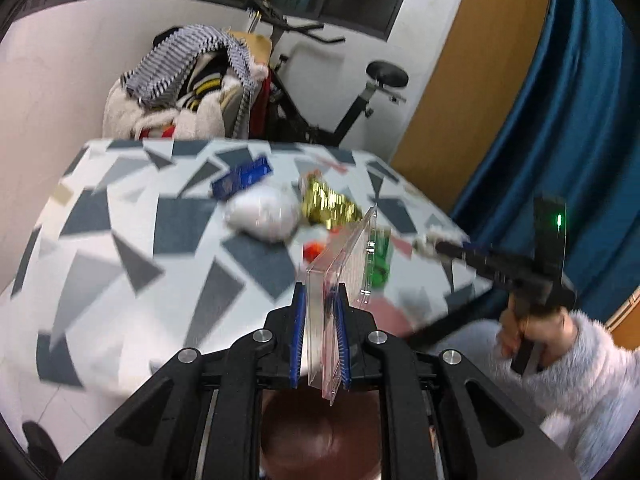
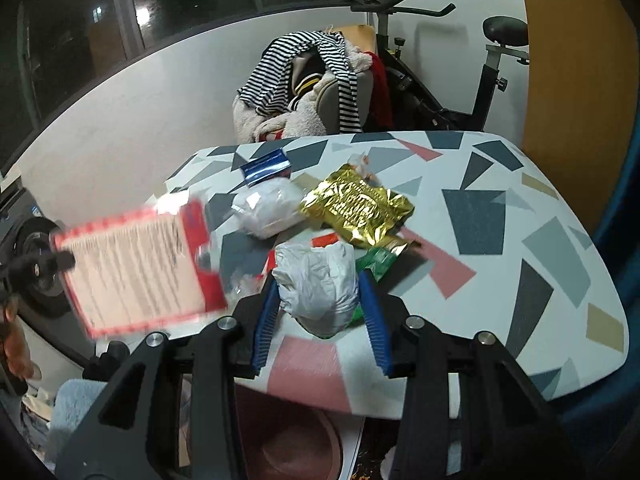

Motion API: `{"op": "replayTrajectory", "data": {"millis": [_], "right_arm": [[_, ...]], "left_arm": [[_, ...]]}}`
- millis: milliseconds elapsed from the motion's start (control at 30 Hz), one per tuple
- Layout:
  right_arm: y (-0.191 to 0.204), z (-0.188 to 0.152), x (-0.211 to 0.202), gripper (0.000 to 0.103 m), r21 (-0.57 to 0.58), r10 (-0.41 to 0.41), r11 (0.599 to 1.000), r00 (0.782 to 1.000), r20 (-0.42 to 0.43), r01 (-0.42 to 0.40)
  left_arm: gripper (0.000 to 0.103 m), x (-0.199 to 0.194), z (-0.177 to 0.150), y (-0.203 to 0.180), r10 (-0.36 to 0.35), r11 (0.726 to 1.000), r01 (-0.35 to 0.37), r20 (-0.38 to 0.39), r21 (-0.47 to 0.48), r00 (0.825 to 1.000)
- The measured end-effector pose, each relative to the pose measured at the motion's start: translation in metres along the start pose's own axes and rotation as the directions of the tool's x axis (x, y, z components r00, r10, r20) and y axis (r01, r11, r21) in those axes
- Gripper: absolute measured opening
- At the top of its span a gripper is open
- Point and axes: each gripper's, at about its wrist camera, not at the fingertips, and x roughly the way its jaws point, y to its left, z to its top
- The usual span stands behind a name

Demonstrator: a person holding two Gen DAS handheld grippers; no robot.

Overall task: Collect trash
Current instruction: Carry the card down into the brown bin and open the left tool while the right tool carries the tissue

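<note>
Clamping a clear case (image 1: 340,268) edge-on at lower centre, the left gripper (image 1: 320,316) could let it slide out. The right gripper (image 2: 318,296), its jaws around a white wad (image 2: 318,280) mid-frame on the worktop (image 2: 500,240), might squeeze unevenly and squirt it aside.

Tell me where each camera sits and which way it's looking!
Left wrist: rides the left tool, looks across the table; it grips a clear plastic case; the right hand shows.
Right wrist: rides the right tool, looks across the table; it pinches crumpled white paper.
Both see the gold wrapper and exercise bike.
</note>
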Motion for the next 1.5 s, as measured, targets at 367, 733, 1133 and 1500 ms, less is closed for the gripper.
{"op": "replayTrajectory", "data": {"millis": [367,733,1133,1500], "right_arm": [[0.024,-0.034,-0.021,0.042,-0.075,0.027,0.997,0.999,-0.019,-0.029],[0.032,-0.081,0.0,0.042,-0.078,0.07,0.994,0.995,-0.075,-0.076],[0.023,-0.103,0.036,0.042,-0.014,0.088,0.996,0.984,-0.155,-0.092],[0.023,-0.106,0.033,0.042,-0.017,0.104,0.994,0.982,-0.157,-0.108]], "left_arm": [[0.014,0.003,-0.081,-0.017,0.04,0.994,-0.021,-0.179,0.107,0.983],[0.014,0.099,-0.132,-0.016,0.14,0.98,-0.068,-0.414,0.184,0.9],[0.014,0.197,-0.172,-0.009,0.195,0.966,-0.063,-0.544,0.251,0.816],[0.055,0.205,-0.183,-0.01,0.176,0.972,-0.064,-0.518,0.226,0.837]]}}
